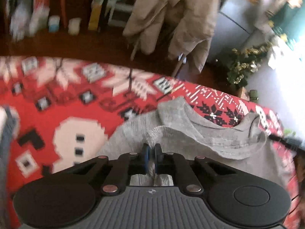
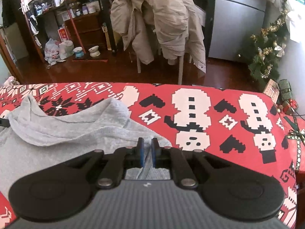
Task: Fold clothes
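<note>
**Two tongs pinched on one grey garment**

One grey knit garment is spread over a surface covered by a red cloth printed with white snowmen and black motifs; whether a bench or a bed lies beneath cannot be told. The garment is seen rumpled, with its ribbed neckline raised into a fold toward the far edge.

In the left wrist view, the left tongs are pressed together on a bunched ridge of the grey garment, and fabric is seen gathered between the blue pads. The bulk of the garment extends ahead and to the right of these tongs. This view is blurred, mostly on its left side.

In the right wrist view, the right tongs are likewise closed, with a thin pleat of the grey fabric caught between the blue pads. Here the garment lies ahead and to the left, while bare red cloth is shown to the right.

Both tongs are angled downward toward the covered surface. No hand or sleeve can be made out in either view.

Beyond the far edge, a beige coat is draped over a chair, and a decorated Christmas tree is seen at the right.
</note>
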{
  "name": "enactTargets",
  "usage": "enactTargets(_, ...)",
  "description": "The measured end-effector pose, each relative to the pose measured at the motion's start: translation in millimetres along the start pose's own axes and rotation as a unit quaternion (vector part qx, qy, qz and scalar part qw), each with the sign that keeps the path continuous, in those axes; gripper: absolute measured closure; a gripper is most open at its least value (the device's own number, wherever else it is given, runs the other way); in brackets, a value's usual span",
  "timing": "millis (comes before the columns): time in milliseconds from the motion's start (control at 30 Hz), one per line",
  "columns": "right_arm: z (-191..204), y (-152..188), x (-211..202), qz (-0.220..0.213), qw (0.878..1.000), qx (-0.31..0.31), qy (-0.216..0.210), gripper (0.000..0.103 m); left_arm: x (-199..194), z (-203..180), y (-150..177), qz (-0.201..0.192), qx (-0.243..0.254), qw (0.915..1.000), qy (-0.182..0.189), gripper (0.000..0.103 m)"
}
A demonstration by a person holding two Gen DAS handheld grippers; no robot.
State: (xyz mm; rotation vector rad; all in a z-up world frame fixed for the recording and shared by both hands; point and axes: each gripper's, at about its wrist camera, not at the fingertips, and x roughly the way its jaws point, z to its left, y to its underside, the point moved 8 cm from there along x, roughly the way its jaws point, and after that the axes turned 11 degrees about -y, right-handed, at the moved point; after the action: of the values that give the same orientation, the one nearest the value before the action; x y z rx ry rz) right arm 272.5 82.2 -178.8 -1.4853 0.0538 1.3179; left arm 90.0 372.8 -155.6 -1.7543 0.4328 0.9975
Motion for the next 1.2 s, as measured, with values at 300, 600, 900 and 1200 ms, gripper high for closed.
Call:
enactTargets(300, -6.0, -3.7, -10.3, -0.029, 1.0, 0.009, -0.001, 0.097, -5.5, 3.5, -7.5, -0.039, 0.073, 0.9945, -0.064, 0.091)
enactTargets(600, -2.7, 4.6, 8.5, -0.001, 1.0, 0.015, -0.007, 0.088, 12.8, 24.1, -1.8, -0.008, -0.004, 0.9988, -0.048, 0.091)
enactTargets(900, -8.6, 7.7, 5.9, -0.01, 1.0, 0.016, 0.025, 0.099, 4.4, 17.9, -3.4, -0.033, 0.003, 0.9974, -0.064, 0.098)
enactTargets(1200, -1.5, 4.2, -17.7, -0.033, 0.999, 0.02, 0.009, 0.085, 0.3, 16.5, -5.0, -0.008, -0.044, 0.999, 0.005, 0.07)
